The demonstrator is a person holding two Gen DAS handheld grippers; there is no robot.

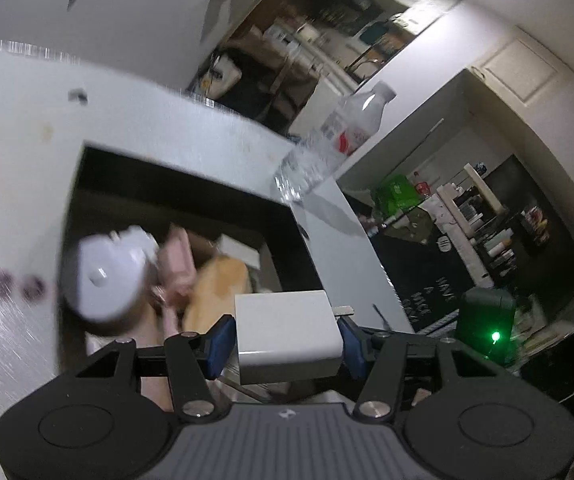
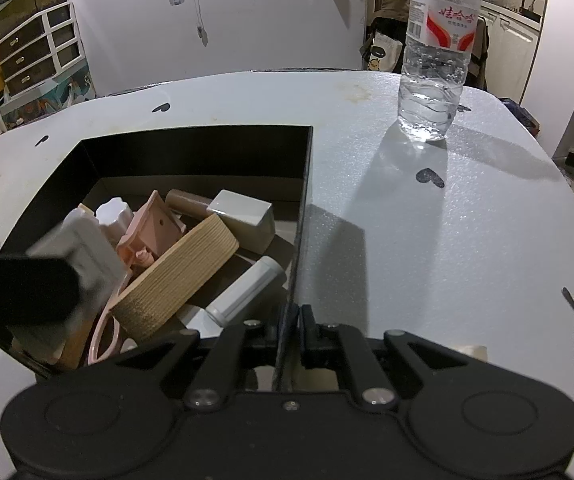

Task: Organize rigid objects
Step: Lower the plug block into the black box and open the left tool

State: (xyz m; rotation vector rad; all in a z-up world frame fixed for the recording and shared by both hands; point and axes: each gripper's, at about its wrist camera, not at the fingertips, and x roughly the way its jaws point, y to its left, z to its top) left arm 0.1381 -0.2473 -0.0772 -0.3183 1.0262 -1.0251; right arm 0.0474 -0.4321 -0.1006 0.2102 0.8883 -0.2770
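A black open box (image 2: 305,168) sits on the white table (image 2: 427,220). It holds several rigid items: a tan ribbed ring (image 2: 179,272), a pink piece (image 2: 155,232), a white block (image 2: 243,216), a white cylinder (image 2: 247,288). My left gripper (image 1: 287,340) is shut on a white rectangular block (image 1: 287,336) above the box (image 1: 87,168); it shows blurred at the left of the right wrist view (image 2: 75,256). My right gripper (image 2: 289,328) is shut on the box's right wall.
A clear water bottle (image 2: 435,52) stands on the table at the far right; it also shows in the left wrist view (image 1: 335,140). Dark heart marks dot the tabletop. Drawers (image 2: 35,48) stand beyond the table's left.
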